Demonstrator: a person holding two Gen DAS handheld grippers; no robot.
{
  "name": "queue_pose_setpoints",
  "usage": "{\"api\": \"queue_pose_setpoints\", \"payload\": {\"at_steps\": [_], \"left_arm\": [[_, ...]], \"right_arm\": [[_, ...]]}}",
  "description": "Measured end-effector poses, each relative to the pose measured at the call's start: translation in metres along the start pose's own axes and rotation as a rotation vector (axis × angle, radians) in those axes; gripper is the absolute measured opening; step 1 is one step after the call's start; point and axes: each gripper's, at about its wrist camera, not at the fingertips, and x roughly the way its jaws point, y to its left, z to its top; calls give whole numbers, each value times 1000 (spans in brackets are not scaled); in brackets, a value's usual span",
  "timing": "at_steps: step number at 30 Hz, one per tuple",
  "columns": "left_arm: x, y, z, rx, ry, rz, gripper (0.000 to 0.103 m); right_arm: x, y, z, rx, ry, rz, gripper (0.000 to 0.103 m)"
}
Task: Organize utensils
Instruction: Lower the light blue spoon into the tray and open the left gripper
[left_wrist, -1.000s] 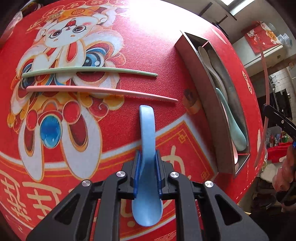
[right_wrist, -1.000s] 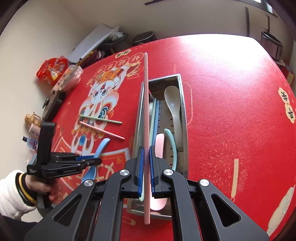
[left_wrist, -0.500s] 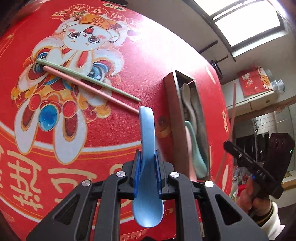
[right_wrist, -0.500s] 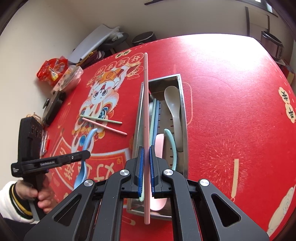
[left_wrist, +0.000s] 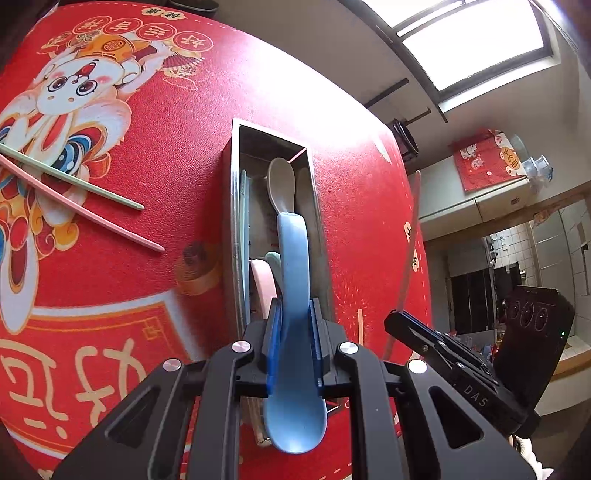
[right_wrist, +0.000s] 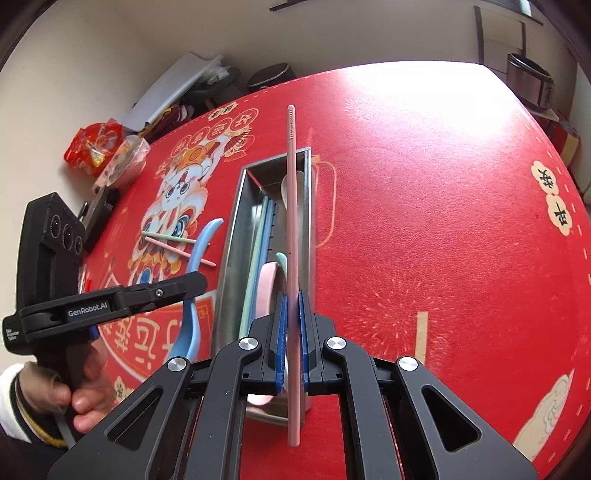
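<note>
Lit brightly by daylight from window (left_wrist: 469, 40). Overexposed glare across far red tablecloth (right_wrist: 417, 88). Strong fisheye curvature and dark vignetting at corners. Motion-blurred around pink chopstick (right_wrist: 293, 236).

Pink spoon (left_wrist: 261, 282) mostly hidden.

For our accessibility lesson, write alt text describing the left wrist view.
The left gripper holds a blue plastic spoon above a long steel utensil tray on a red printed tablecloth. Green and pink chopsticks lie loose at left.
</note>
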Motion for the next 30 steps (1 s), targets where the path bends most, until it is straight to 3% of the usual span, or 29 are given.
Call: {"api": "queue_pose_setpoints", "payload": {"at_steps": [6,17,30], "left_arm": [[18,-6,-6,-28,-24,52,14],[43,-18,-16,-21,-48,224,14],[48,-34,-16,26,-15,285,15]], "right_arm": [[1,-16,11,-31,17,19,6],[5,-40,24,-72,43,71,6],[3,-58,17,-27,35,114,6]]}}
